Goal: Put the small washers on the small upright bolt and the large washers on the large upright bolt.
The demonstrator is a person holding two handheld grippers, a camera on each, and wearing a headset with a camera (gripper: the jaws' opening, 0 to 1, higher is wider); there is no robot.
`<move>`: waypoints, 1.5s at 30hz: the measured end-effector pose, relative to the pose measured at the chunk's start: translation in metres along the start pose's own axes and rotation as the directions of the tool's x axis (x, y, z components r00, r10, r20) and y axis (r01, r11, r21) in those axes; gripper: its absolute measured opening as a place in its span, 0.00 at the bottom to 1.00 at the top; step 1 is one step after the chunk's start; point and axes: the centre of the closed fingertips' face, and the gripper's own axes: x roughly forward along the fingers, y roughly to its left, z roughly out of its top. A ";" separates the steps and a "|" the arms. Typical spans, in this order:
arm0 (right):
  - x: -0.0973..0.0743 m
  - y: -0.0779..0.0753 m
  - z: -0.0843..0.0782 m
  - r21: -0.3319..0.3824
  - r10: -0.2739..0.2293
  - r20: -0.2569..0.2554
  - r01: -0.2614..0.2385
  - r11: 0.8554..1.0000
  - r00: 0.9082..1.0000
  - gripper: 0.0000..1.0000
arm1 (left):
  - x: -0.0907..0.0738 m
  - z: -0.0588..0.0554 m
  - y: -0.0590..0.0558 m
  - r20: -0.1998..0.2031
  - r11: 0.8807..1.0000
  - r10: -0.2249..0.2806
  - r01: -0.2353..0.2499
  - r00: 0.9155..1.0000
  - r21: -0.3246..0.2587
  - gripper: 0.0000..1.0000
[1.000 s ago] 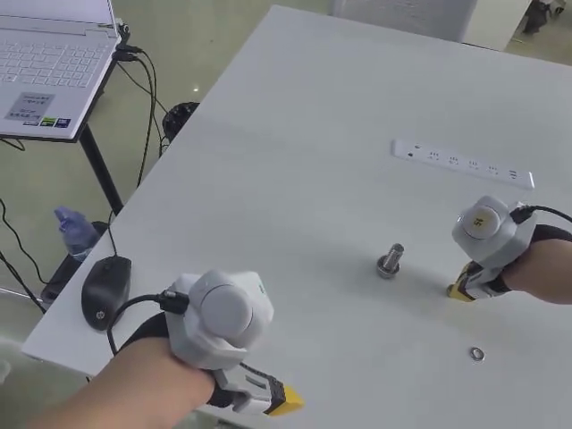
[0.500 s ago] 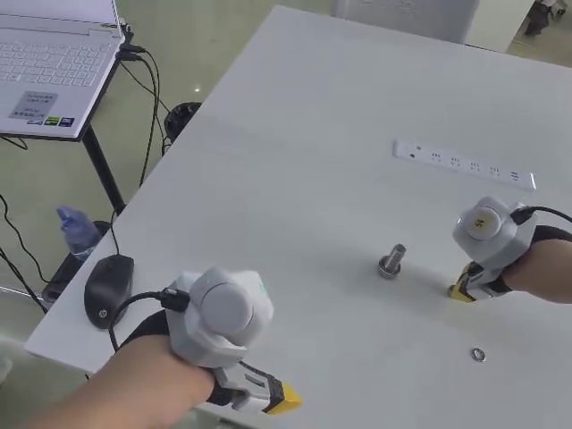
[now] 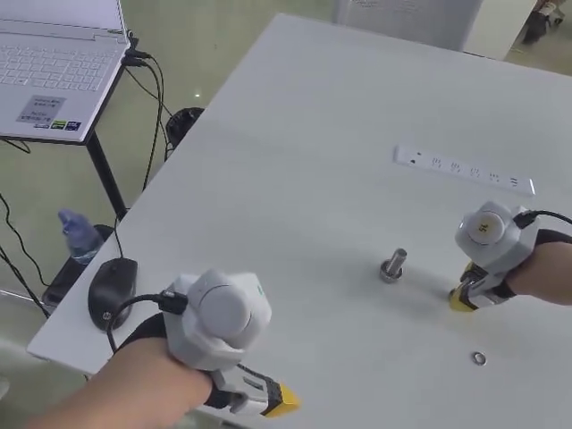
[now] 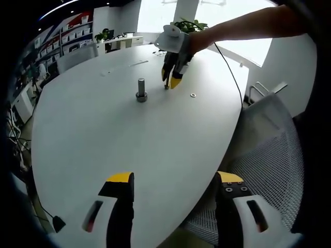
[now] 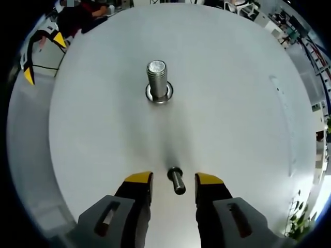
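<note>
The large bolt [image 3: 391, 265] [image 5: 158, 81] [image 4: 140, 91] stands upright mid-table with a ring at its base. The small bolt [image 5: 176, 181] sits between the yellow-tipped jaws of my right gripper [image 5: 174, 182] [image 3: 463, 299] [image 4: 172, 81], which is open with a narrow gap on each side of the bolt. A small washer [image 3: 478, 358] [image 4: 193, 95] lies flat on the table, nearer to me than the right gripper. My left gripper [image 4: 173, 181] [image 3: 279, 407] [image 5: 44, 57] hovers open over the table's near edge, with nothing between its jaws.
A white power strip [image 3: 465, 168] lies at the back right of the white table [image 3: 295, 161]. A black mouse [image 3: 112, 290] rests at the table's left corner. Off the table to the left are a laptop [image 3: 54, 71] on a stand, cables and a bottle [image 3: 79, 237].
</note>
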 end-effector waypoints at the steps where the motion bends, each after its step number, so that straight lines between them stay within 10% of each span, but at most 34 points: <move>1: -0.002 0.000 -0.001 -0.003 -0.002 -0.002 0.002 1.000 1.000 0.34 | 0.000 0.001 0.000 0.003 1.000 0.000 0.000 1.000 -0.001 0.63; 9: -0.024 -0.001 0.009 0.066 0.019 0.068 -0.023 0.998 0.998 0.36 | -0.007 0.020 0.001 0.091 1.000 0.019 -0.019 0.996 0.002 0.65; 29: -0.074 0.002 0.007 0.000 0.015 0.105 -0.015 1.000 0.994 0.44 | -0.003 0.032 0.010 0.145 0.996 0.084 -0.082 0.986 -0.021 0.86; 45: -0.067 0.038 -0.024 -0.079 0.051 0.116 -0.042 0.996 0.992 0.46 | -0.009 0.010 0.006 0.111 0.991 0.132 -0.129 0.985 -0.036 0.99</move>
